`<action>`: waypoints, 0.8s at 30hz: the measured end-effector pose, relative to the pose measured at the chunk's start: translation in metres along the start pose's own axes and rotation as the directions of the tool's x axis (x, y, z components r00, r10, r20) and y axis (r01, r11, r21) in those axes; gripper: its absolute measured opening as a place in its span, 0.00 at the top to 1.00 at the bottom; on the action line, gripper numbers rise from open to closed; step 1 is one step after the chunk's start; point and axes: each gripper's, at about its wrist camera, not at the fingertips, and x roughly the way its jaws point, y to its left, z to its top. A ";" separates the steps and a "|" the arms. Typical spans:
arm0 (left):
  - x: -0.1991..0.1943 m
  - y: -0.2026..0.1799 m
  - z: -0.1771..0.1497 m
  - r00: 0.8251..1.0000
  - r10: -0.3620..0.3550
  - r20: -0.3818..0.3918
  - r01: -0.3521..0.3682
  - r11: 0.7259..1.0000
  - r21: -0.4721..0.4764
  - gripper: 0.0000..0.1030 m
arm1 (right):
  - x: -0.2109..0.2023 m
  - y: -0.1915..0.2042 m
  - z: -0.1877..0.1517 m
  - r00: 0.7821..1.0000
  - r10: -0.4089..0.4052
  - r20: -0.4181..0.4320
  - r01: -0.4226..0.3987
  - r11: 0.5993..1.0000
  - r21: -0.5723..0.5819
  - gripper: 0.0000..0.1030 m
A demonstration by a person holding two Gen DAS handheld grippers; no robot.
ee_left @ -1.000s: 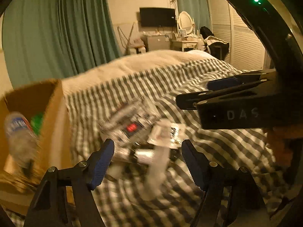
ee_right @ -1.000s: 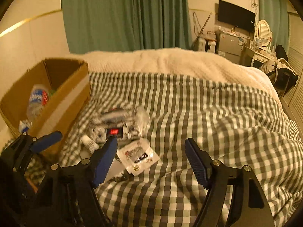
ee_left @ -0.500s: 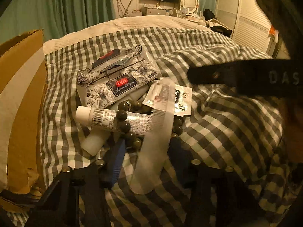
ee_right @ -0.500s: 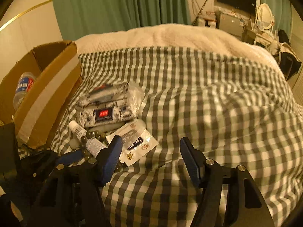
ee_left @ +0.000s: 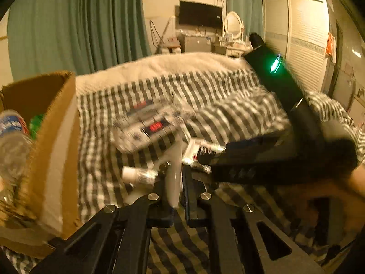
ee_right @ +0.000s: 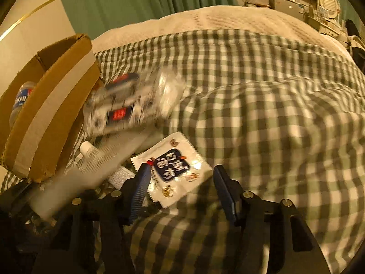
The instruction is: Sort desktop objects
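At nine o'clock of my left view stands the cardboard box (ee_left: 54,150), open, with a water bottle (ee_left: 11,137) already lying in it. My left gripper (ee_left: 176,187) has its jaws closed on a frosted translucent strip (ee_left: 174,171), some flat plastic piece I cannot name more exactly, which rises toward twelve o'clock from between the pads. Behind it, blurred, lie a small white tube (ee_left: 139,174) and a floral tissue pack (ee_left: 148,129) on the checked bedspread (ee_left: 228,91).

In my right view the box (ee_right: 45,118) sits at ten o'clock and the tissue pack (ee_right: 127,109) just right of it, touching its wall as far as I can tell. My right gripper (ee_right: 180,189) hangs with its jaws apart, a white snack sachet (ee_right: 175,171) lying between and just ahead of the fingertips, not gripped.

I judge the step to be the pick-up: one piece is clamped, the sachet is lined up. Next the left must carry its strip toward nine o'clock over the box rim, and the right must lower and close on the thin sachet without pinching the cloth
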 end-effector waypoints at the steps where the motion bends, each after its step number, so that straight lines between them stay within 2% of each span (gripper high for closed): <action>1: -0.002 0.000 0.001 1.000 -0.002 0.002 0.002 1.000 0.001 0.94 | 0.003 0.002 0.000 1.000 -0.005 -0.006 0.005 1.000 -0.012 0.48; 3: -0.003 0.000 0.003 1.000 -0.010 0.002 0.010 1.000 0.000 0.95 | 0.007 0.004 0.000 1.000 -0.009 -0.008 0.009 1.000 -0.025 0.50; 9: 0.012 -0.001 0.001 0.999 -0.019 -0.029 0.018 1.000 -0.011 0.98 | 0.006 0.005 0.001 1.000 0.008 -0.005 -0.008 1.000 -0.021 0.98; 13: 0.005 -0.001 0.007 1.000 -0.019 -0.009 0.019 1.000 -0.007 0.98 | 0.000 0.003 0.001 1.000 -0.018 0.013 0.018 1.000 -0.019 1.00; 15: 0.012 0.000 0.005 0.999 -0.013 -0.034 0.013 1.000 -0.006 0.97 | -0.004 0.002 0.000 0.999 -0.040 0.022 0.041 0.999 -0.022 1.00; 17: 0.023 -0.001 -0.001 0.996 -0.020 -0.087 0.020 1.000 -0.003 0.92 | -0.003 0.001 -0.001 0.999 -0.031 0.014 0.031 0.999 -0.020 0.92; 18: 0.028 -0.003 -0.003 0.994 -0.033 -0.108 0.033 0.999 -0.002 0.89 | -0.002 0.001 -0.001 0.999 -0.037 0.012 0.037 0.999 -0.016 0.67; 19: 0.031 -0.003 -0.004 0.991 -0.049 -0.123 0.049 0.999 -0.003 0.81 | -0.002 -0.001 -0.002 0.999 -0.046 0.014 0.046 0.999 -0.009 0.40; 20: 0.033 -0.005 -0.007 0.990 -0.062 -0.128 0.062 0.998 -0.005 0.67 | -0.003 -0.002 -0.002 0.999 -0.041 0.019 0.041 0.999 -0.004 0.35; 21: 0.036 -0.007 -0.009 0.989 -0.071 -0.133 0.072 0.997 -0.002 0.57 | -0.005 -0.004 -0.001 0.999 -0.031 0.022 0.031 1.000 0.006 0.35; 22: 0.038 -0.010 -0.011 0.988 -0.070 -0.139 0.072 0.997 0.006 0.33 | -0.004 -0.005 -0.001 0.999 -0.029 0.022 0.029 1.000 0.010 0.35; 23: 0.044 -0.011 -0.013 0.988 -0.052 -0.144 0.056 0.998 0.022 0.25 | -0.005 -0.006 -0.002 0.999 -0.030 0.022 0.029 0.999 0.015 0.35; 24: 0.047 -0.013 -0.015 0.988 -0.035 -0.149 0.040 0.999 0.031 0.25 | -0.006 -0.008 -0.003 0.999 -0.032 0.019 0.032 0.999 0.018 0.35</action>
